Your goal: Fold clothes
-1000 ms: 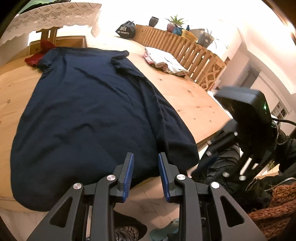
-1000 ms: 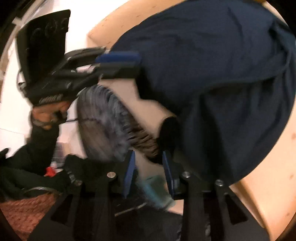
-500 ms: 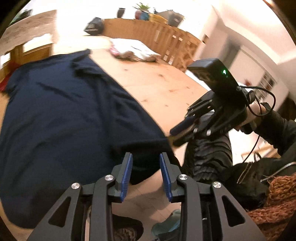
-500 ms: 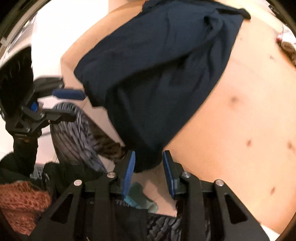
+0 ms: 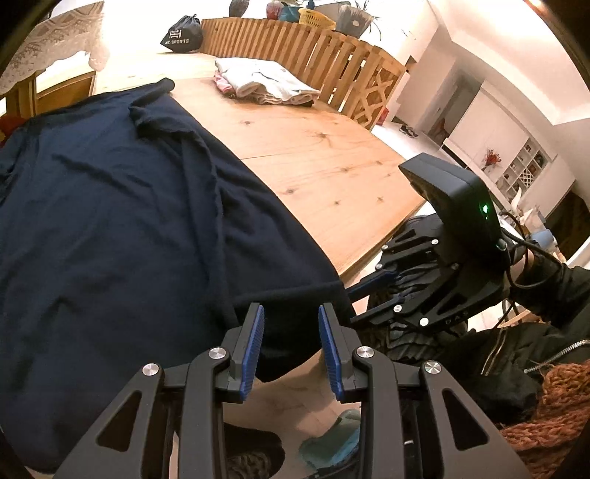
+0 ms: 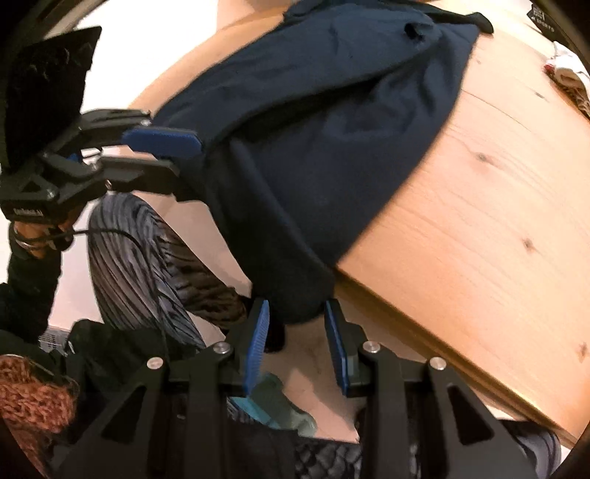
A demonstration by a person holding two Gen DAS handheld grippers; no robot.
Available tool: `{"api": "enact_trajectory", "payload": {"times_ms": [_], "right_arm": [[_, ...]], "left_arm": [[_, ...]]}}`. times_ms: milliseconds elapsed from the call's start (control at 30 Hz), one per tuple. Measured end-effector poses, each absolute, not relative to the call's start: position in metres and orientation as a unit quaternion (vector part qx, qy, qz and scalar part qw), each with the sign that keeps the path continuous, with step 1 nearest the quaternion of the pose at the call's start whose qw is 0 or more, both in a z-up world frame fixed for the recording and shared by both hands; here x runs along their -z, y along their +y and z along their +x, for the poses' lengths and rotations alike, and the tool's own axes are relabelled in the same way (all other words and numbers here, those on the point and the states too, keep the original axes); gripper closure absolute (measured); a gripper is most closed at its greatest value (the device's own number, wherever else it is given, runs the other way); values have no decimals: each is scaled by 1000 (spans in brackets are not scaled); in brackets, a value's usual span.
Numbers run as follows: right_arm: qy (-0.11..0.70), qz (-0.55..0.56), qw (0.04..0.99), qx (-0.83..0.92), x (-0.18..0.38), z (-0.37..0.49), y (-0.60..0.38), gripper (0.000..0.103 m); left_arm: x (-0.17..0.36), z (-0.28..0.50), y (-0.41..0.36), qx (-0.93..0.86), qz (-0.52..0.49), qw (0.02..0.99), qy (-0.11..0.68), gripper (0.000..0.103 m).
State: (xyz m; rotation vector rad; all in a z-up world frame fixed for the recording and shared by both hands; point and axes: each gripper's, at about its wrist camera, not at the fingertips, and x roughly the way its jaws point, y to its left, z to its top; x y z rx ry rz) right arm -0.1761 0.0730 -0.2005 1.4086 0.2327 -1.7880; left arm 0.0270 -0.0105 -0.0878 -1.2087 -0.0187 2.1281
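A navy shirt (image 5: pixel 110 206) lies spread on the wooden table (image 5: pixel 332 162), its hem hanging over the near edge. My left gripper (image 5: pixel 291 342) is open at that hem, and dark cloth shows between its blue pads without being pinched. In the right wrist view the shirt's (image 6: pixel 313 129) lower corner droops off the table (image 6: pixel 479 221) down between the fingertips of my right gripper (image 6: pixel 297 331), which is open and apart from the cloth. The left gripper (image 6: pixel 173 158) appears there at the hem's other end. The right gripper (image 5: pixel 372 285) points at the hem from the right.
A folded pile of light clothes (image 5: pixel 263 83) lies at the table's far end, by a slatted wooden railing (image 5: pixel 332 48) and a black bag (image 5: pixel 182 33). Below the edge are the person's patterned trouser legs (image 6: pixel 129 250), a teal slipper (image 5: pixel 332 442) and an orange knit (image 5: pixel 545 416).
Both grippers have closed in on the overhanging hem. The left one slid right along it and rolled; the right one sank to the hanging corner. Neither has taken hold.
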Motion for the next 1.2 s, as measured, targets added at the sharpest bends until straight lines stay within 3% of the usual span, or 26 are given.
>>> {"api": "enact_trajectory", "payload": {"times_ms": [67,100,200,667,733,800,900,1133,1167,1200], "right_arm": [[94,556,420,711,201,-176,72,74],[94,558,421,710,203,-176,71,84],[80,566,427,701,204,-174,73,93],[72,627,462,623,219,-146,70,93],[91,620,415,660,214,-153,77,86],[92,610,370,694,210,-163,84,63],[45,620,375,688,213,-173,86,61],[50,588,394,705,215,-170,71,61],[49,580,398,709,215,-169,69,64],[48,576,404,709,217,-169,68,85]], "left_arm": [[87,28,-11,-818,-463,340,-6,74],[86,29,-12,-819,-462,340,-6,74],[84,29,-15,-822,-459,337,-8,74],[92,32,-37,-827,-463,317,-24,74],[94,33,-37,-826,-465,317,-23,74],[95,33,-36,-824,-465,321,-25,74],[93,36,-35,-825,-463,323,-25,74],[87,37,-32,-828,-457,325,-19,74],[86,37,-31,-828,-457,325,-18,74],[86,37,-31,-828,-457,325,-17,74]]}}
